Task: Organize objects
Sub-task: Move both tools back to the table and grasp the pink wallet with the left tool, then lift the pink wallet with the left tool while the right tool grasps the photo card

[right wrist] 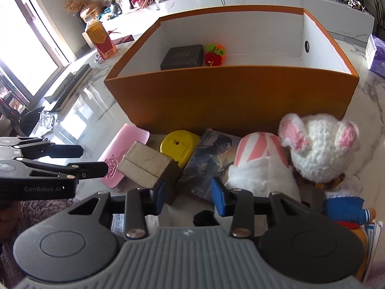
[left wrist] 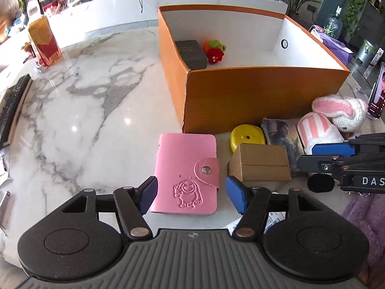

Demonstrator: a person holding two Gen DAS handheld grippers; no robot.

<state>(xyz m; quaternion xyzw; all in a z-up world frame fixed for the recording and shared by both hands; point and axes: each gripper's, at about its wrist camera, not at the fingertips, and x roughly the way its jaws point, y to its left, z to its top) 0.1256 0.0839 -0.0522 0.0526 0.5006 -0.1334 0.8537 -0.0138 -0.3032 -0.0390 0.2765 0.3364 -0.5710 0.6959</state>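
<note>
A marble worktop (left wrist: 84,101) carries an open orange box (left wrist: 240,96), the landmark here; inside it lie a dark case (left wrist: 192,54) and a knitted flower (left wrist: 215,50); just in front of the box sit a pink card wallet (left wrist: 186,175), a small cardboard box (left wrist: 261,166), a yellow case (left wrist: 246,137), a picture card (right wrist: 211,163) and a plush bunny (right wrist: 317,149); the left tongs (left wrist: 192,196) stand spread wide around the wallet, not yet pressing; the right tongs (right wrist: 190,193) hang parted over the card, grasping nothing; likely step: picking up the wallet; next, close, lift, carry into the box
</note>
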